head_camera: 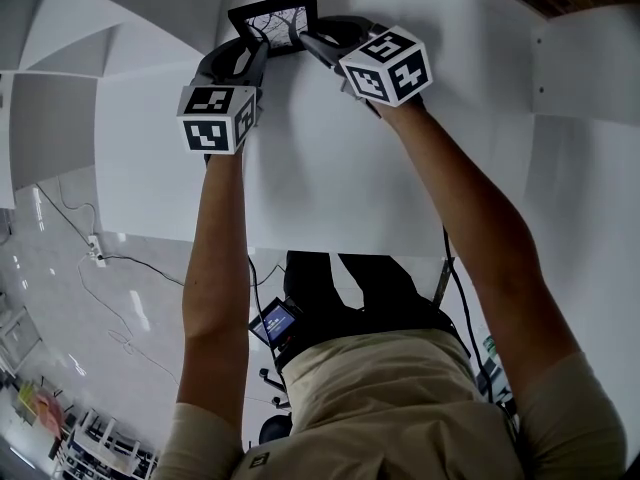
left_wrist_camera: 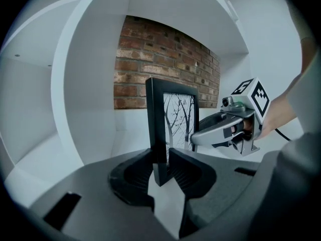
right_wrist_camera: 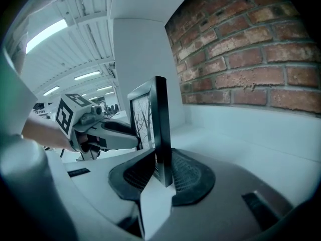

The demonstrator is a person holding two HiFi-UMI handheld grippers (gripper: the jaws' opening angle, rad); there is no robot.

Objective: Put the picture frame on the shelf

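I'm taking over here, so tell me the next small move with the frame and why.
Probably ease the picture frame down until its bottom edge sits on the shelf. The left gripper and right gripper each clamp a side edge, it stands upright before the brick wall, and whether it touches the shelf is unclear.

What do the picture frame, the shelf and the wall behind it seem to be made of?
The picture frame has a matte black moulding with square edges; it could be wood or plastic, and the look does not settle which. The shelf is made of smooth, evenly white panels, likely painted or laminated board. The back wall is rough red-brown brick with pale mortar joints.
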